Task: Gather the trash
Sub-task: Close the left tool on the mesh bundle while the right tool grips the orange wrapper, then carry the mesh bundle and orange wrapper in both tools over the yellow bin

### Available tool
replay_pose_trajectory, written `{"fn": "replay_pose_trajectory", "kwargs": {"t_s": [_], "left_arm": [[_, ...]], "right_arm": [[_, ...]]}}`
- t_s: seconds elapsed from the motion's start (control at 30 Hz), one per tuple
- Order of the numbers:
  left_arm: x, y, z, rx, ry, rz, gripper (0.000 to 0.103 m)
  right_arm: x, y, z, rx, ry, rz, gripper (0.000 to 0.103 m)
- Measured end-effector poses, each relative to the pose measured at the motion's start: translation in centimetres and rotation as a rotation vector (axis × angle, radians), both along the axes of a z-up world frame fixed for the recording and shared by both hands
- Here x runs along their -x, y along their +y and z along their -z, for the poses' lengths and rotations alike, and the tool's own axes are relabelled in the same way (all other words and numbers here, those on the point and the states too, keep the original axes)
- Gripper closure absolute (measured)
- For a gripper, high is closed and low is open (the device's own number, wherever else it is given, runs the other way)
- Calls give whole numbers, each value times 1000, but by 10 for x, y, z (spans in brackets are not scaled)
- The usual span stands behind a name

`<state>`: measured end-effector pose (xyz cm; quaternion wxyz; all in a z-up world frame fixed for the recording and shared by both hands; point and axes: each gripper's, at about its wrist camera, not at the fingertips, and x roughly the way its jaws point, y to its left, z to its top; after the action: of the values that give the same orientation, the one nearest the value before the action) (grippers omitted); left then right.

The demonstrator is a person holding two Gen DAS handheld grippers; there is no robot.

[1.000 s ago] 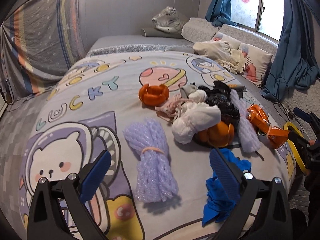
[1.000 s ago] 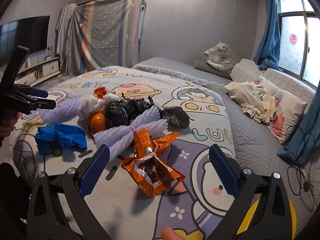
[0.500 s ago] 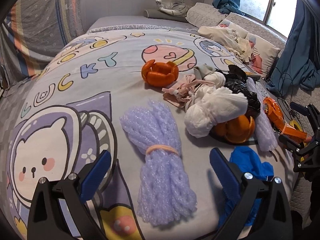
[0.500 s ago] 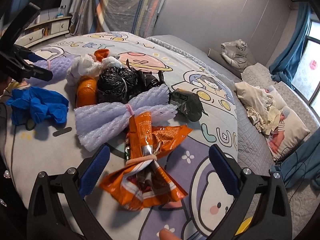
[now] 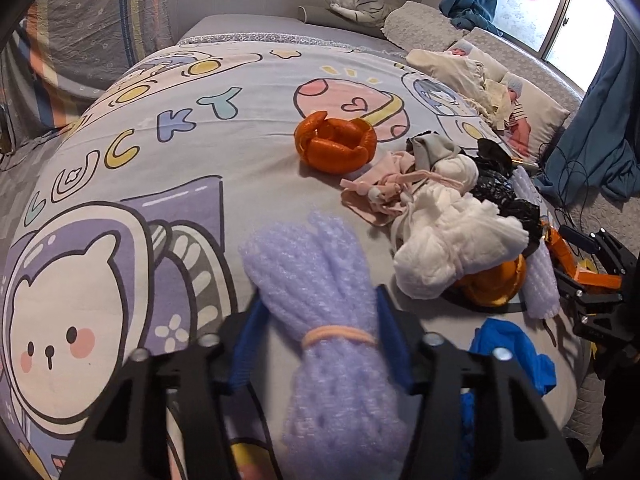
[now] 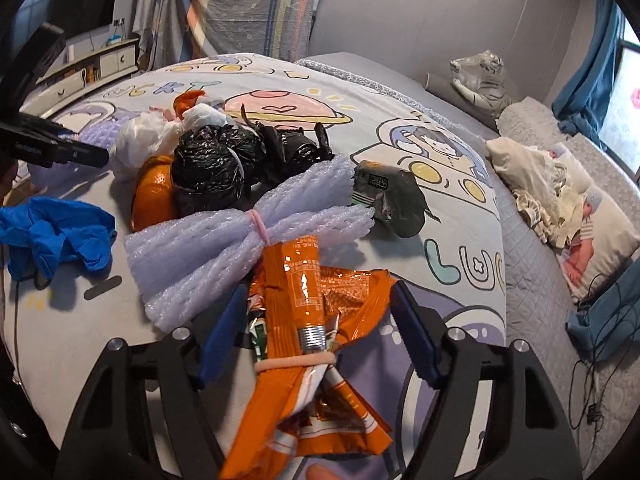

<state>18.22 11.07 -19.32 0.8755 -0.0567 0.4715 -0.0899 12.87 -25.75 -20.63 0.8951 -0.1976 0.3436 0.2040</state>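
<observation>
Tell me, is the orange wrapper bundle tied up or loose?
Tied up: a pink rubber band cinches the orange wrapper bundle around its middle.

Both grippers (image 5: 320,344) are black frames with blue pads (image 6: 222,332) (silver screws).

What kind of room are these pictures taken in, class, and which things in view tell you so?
Most likely a bedroom: trash lies on a bed with a cartoon bedspread, pillows sit beside a curtained window, and a television stands by the wall.

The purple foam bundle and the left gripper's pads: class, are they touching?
Touching. In the left wrist view the left gripper has just been closing, and both blue pads press the purple foam bundle beside its band.
</observation>
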Motion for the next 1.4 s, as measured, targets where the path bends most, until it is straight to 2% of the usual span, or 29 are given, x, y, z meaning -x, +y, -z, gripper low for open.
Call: {"fn": "replay_pose_trajectory", "kwargs": {"t_s": [0.03, 0.07, 0.1, 0.27, 0.43, 0.77, 1.13, 1.4], "left_arm": [[0, 2, 1, -5, 0, 0, 69], [0, 2, 1, -7, 0, -2, 72], [0, 1, 0, -4, -2, -3, 75], [5, -3, -1, -17, -11, 4, 78], [16, 3, -9, 8, -31, -2, 78], [45, 6, -52, 54, -163, -1, 78], [60, -54, -97, 66, -282, 134, 78], [56, -119, -112, 81, -298, 276, 78]], "right_arm": [[1, -1, -1, -8, -3, 4, 45], [3, -4, -3, -24, -19, 14, 58], [5, -4, -5, -31, -27, 23, 66], [3, -18, -8, -104, 8, 77, 69], [14, -28, -22, -190, 36, 64, 71], [53, -53, -67, -397, 37, 81, 71], [97, -88, -103, -476, -71, 160, 70], [119, -144, -108, -543, -137, 308, 70]]}}
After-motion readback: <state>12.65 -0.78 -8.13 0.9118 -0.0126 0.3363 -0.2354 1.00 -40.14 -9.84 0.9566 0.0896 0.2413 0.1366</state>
